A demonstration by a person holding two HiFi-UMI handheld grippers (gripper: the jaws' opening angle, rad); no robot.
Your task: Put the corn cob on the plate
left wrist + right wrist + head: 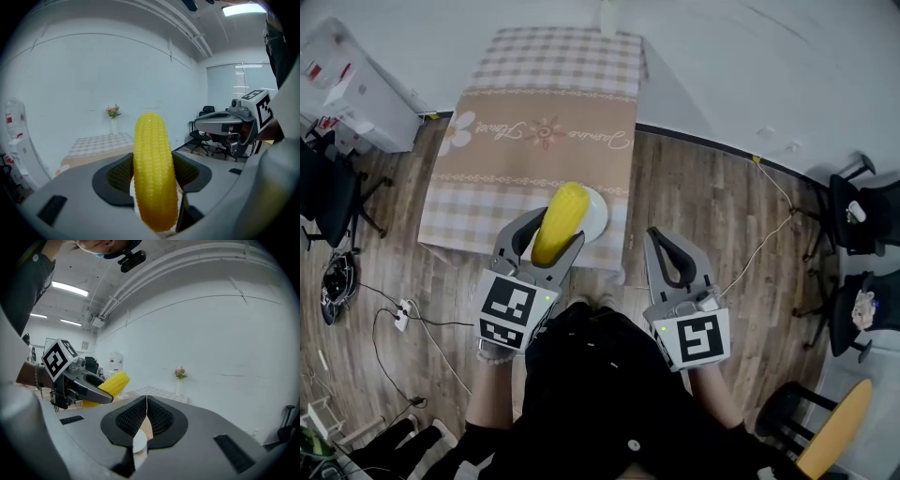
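A yellow corn cob stands up between the jaws of my left gripper, which is shut on it. In the head view the cob overlaps the white plate at the table's near edge. In the left gripper view the corn cob fills the gap of the left gripper. My right gripper hovers to the right, off the table over the floor, shut and empty. In the right gripper view the pads of the right gripper meet, and the corn cob shows at left.
The table wears a checked cloth with a beige runner. A small vase of flowers stands at its far end. Office chairs are at the right, a white cabinet at the left, cables on the wooden floor.
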